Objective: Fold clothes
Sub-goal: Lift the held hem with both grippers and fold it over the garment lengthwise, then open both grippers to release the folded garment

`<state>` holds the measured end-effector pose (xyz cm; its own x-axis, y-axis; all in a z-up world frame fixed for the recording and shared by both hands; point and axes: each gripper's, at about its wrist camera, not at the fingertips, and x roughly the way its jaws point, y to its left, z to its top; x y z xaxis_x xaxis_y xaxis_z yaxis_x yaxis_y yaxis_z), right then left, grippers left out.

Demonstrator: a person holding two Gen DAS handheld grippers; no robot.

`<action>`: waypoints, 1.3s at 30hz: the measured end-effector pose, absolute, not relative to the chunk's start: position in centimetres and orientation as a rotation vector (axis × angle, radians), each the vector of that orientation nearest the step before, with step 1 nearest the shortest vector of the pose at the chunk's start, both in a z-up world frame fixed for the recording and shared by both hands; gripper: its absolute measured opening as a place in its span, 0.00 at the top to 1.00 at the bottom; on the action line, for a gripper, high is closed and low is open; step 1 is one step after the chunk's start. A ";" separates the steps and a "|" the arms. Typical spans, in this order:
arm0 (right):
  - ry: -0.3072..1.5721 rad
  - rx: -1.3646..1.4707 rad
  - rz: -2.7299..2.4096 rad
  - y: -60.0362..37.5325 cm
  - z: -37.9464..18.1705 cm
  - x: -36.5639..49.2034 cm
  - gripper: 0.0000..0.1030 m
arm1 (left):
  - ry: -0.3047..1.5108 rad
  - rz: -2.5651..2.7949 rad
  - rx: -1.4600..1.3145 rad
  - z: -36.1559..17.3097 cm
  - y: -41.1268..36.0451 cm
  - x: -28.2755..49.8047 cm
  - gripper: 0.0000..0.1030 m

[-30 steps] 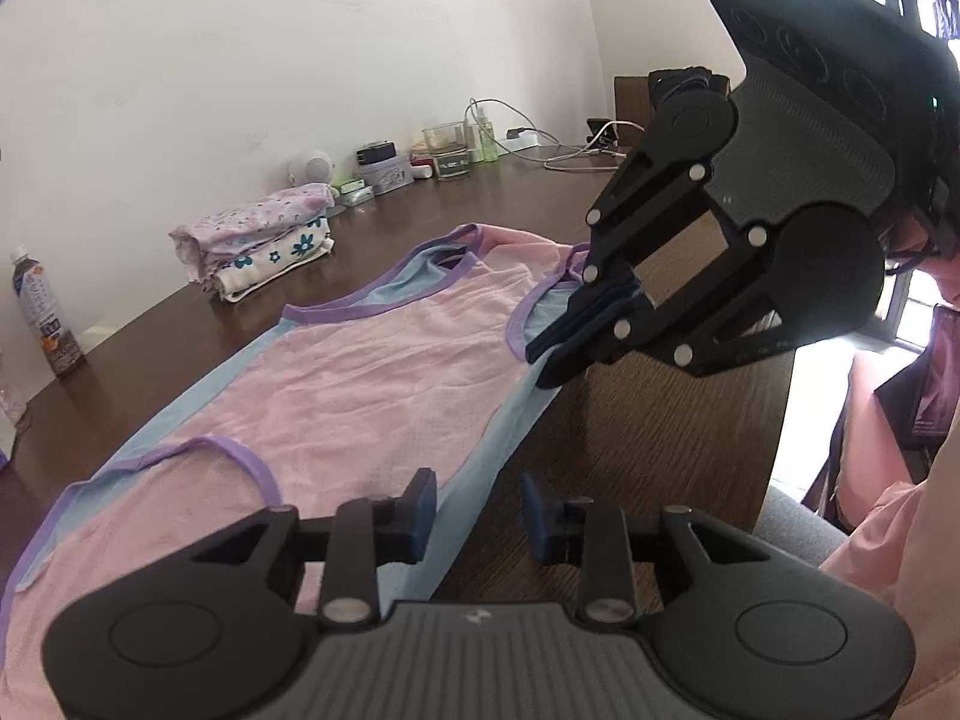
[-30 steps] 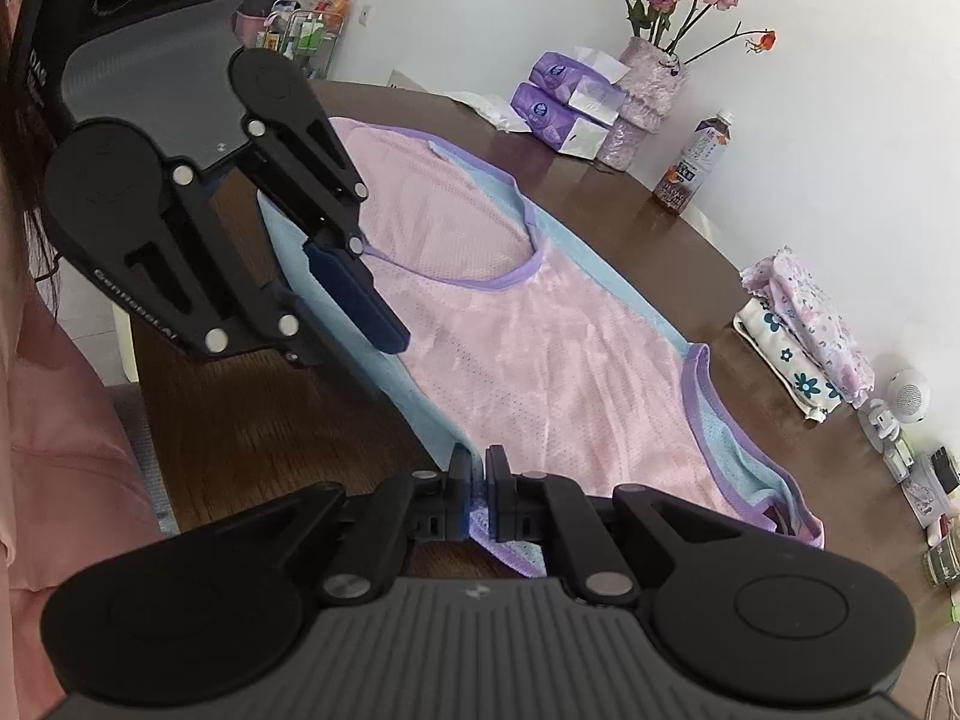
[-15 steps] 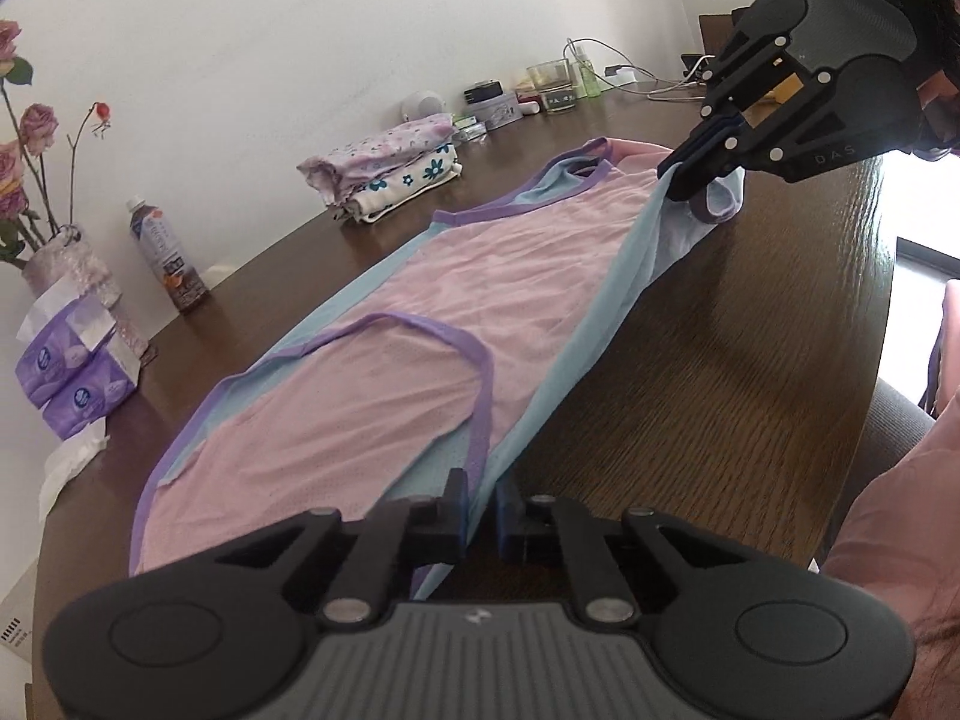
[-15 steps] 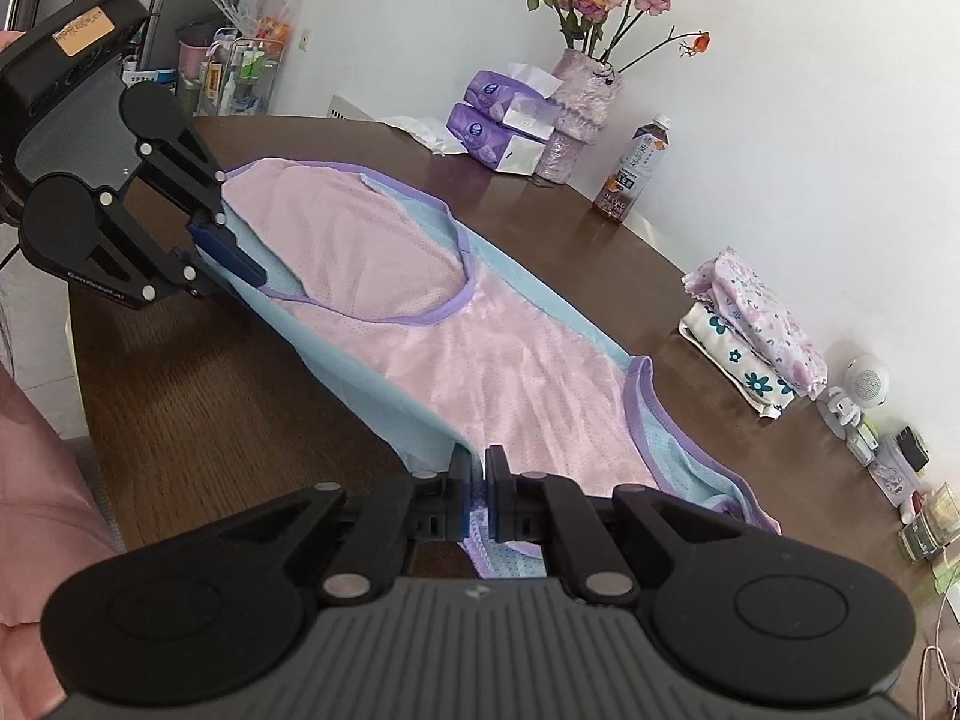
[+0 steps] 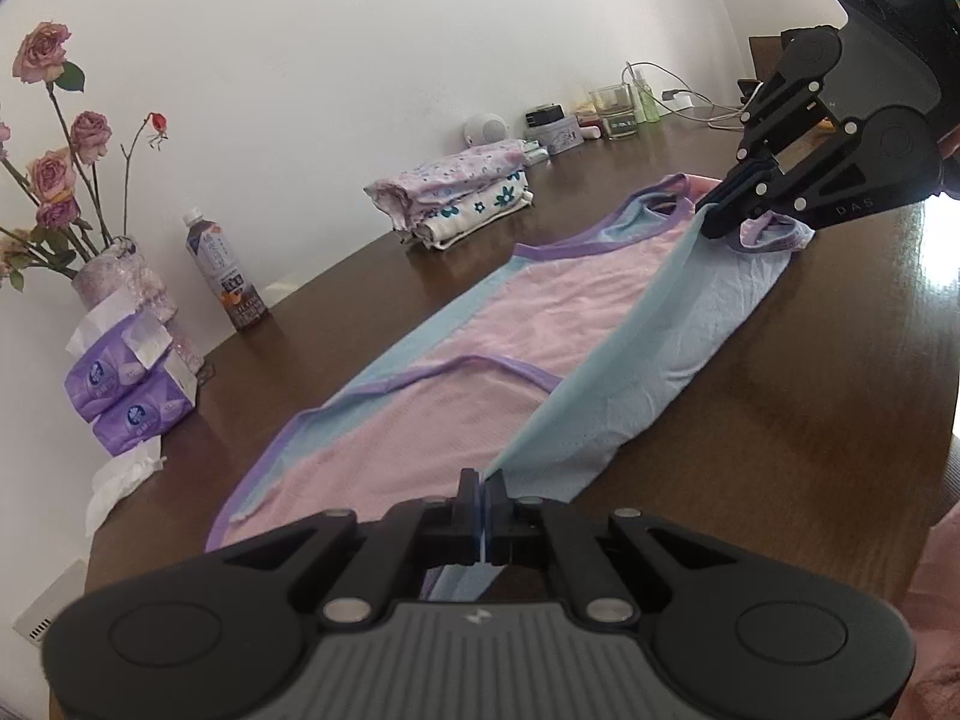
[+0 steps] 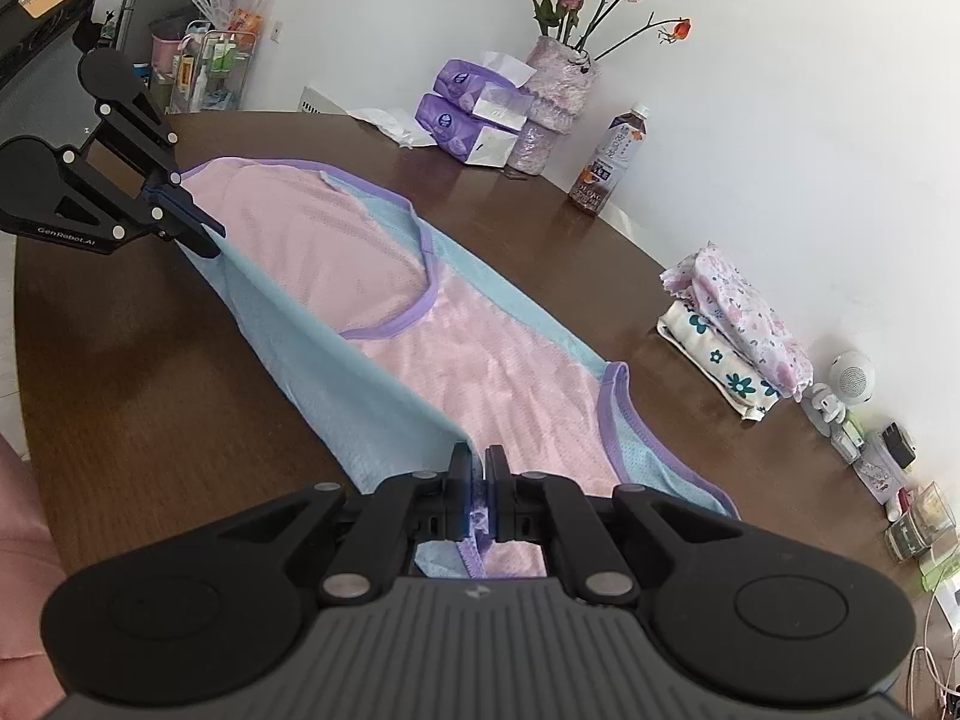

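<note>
A pink mesh vest (image 5: 480,324) (image 6: 372,276) with light-blue side panels and purple trim lies stretched along the dark wooden table (image 5: 780,396). My left gripper (image 5: 482,489) (image 6: 201,240) is shut on the near blue edge at the hem end. My right gripper (image 6: 478,471) (image 5: 717,213) is shut on the same edge at the shoulder end. Between the two grips the blue side panel (image 5: 648,336) is lifted off the table and pulled taut, tilting over the pink front.
A folded stack of floral clothes (image 5: 456,198) (image 6: 738,336) sits by the wall. A drink bottle (image 5: 225,273), purple tissue packs (image 5: 129,390) and a vase of roses (image 6: 561,78) stand along the far side. Small items and cables (image 5: 624,114) crowd the table's end.
My left gripper has shut on the vest's blue edge. Both grippers have moved apart along the vest and lifted its near side off the table.
</note>
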<state>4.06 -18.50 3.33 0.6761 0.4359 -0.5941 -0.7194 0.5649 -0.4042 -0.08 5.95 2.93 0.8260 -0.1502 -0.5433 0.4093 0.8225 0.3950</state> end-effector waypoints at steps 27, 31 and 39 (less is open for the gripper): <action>0.686 -0.382 0.654 -18.4 0.0 13.8 0.91 | 0.658 -0.160 0.226 2.1 13.0 4.6 0.56; 0.710 -0.322 0.643 -19.0 0.1 14.1 0.86 | 0.670 -0.092 0.149 2.1 15.8 3.5 0.56; 0.743 -0.188 0.596 -20.8 1.6 14.2 0.67 | 0.630 -0.024 0.057 2.5 20.4 0.2 0.56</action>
